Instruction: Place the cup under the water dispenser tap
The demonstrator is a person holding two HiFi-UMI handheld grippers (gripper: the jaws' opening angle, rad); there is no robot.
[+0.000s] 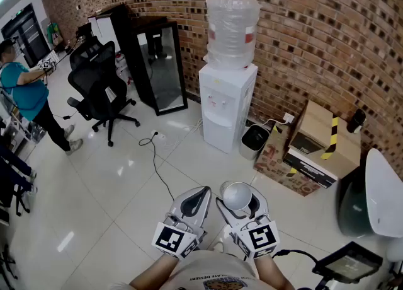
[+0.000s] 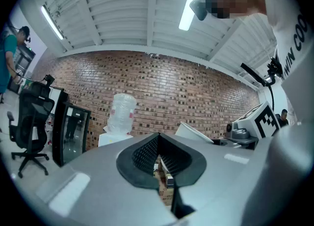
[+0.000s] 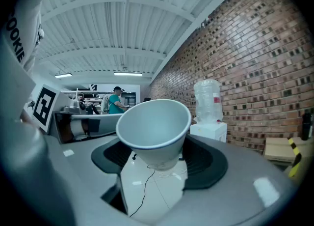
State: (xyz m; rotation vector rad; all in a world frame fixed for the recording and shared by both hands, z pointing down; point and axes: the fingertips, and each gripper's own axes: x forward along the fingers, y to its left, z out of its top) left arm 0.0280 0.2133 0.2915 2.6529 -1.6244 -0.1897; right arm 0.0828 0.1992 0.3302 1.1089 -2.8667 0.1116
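The white water dispenser with a clear bottle on top stands against the brick wall, well ahead of both grippers. It also shows far off as the dispenser in the right gripper view and the dispenser in the left one. My right gripper is shut on a white paper cup. The cup sits tilted between the black pads, its mouth turned up and back toward the camera. My left gripper is level beside it, its jaws together and holding nothing.
A small dark bin and cardboard boxes stand right of the dispenser. Left of it is a black glass-door cabinet, then a black office chair. A cable runs across the white floor. A person stands far left.
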